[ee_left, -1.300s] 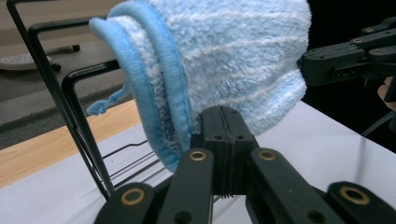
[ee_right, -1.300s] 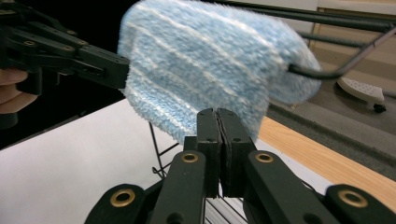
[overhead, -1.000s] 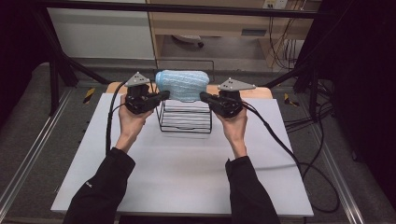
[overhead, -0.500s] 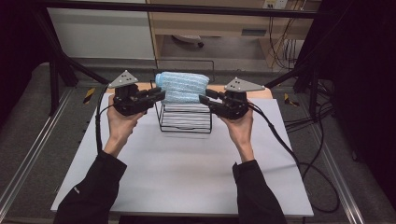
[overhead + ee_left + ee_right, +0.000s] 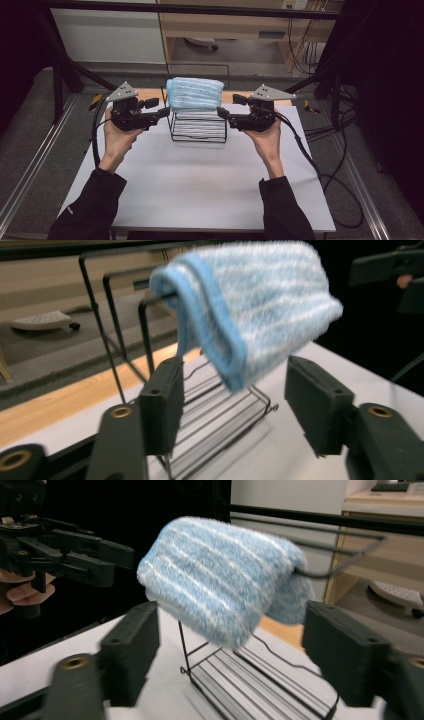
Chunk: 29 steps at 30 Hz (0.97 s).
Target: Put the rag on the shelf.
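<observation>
Both tongs [image 5: 162, 111] [image 5: 223, 114] agape, apart

From the high view we look forward and down over the white table [image 5: 200, 180]. The 2 gripper views sit low and close, facing inward from opposite sides (each past its own jaws), and both share the blue towel [image 5: 260, 310] on the wire rack [image 5: 260, 680].

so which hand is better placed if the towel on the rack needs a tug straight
Left, narrowly. The left gripper has its tips nearer the towel hung over the wire rack; the right gripper sits lower, by the rack's side. Both have just been opening, nothing held.
</observation>
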Motion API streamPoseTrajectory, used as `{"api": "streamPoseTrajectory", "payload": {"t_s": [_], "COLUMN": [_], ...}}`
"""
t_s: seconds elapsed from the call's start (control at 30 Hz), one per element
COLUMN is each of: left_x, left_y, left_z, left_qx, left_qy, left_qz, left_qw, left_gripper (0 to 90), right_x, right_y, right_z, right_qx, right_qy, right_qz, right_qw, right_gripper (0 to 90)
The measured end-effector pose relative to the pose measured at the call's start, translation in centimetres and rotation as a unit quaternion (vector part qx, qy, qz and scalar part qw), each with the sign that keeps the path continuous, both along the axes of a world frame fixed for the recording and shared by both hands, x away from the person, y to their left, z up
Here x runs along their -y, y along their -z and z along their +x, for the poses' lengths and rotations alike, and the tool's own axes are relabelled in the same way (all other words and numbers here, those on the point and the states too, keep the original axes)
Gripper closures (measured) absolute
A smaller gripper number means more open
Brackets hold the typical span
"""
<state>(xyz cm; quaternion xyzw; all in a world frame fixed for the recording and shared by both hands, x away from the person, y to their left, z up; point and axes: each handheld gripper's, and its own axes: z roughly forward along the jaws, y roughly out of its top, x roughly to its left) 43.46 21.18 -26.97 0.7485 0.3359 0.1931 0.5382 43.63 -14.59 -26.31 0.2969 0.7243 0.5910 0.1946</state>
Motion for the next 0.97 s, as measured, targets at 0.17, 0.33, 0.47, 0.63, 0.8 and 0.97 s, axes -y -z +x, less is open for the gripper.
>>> {"api": "streamPoseTrajectory", "payload": {"t_s": [0.17,0.33,0.47,0.63,0.8,0.97], "left_x": [-1.5,-2.6,-3.3,-4.3,-5.3,-5.8], "left_y": [2.2,4.4,6.6,9.2,11.5,12.9], "left_z": [-1.1,-1.8,-2.6,-3.4,-4.0,-4.7], "left_qx": [-0.008,-0.014,-0.021,-0.036,-0.052,-0.056], "left_qy": [-0.001,0.001,0.003,0.0,-0.008,-0.011], "left_qz": [0.02,0.032,0.042,0.049,0.054,0.065], "left_qw": [0.9998,0.9994,0.9989,0.9982,0.9972,0.9963], "left_gripper": [29.7,19.8,15.1,13.2,13.1,13.1], "right_x": [1.8,3.9,5.4,6.9,8.1,8.9], "right_y": [1.7,4.1,6.1,8.9,11.8,13.7], "right_z": [-1.0,-2.0,-2.6,-3.4,-4.3,-4.9], "right_qx": [-0.019,-0.043,-0.062,-0.083,-0.102,-0.12], "right_qy": [0.005,0.01,0.009,0.009,0.008,0.009], "right_qz": [-0.005,-0.01,-0.013,-0.033,-0.052,-0.073], "right_qw": [0.9998,0.999,0.998,0.996,0.9934,0.99], "right_gripper": [9.7,5.3,3.3,1.6,0.7,0.7]}}
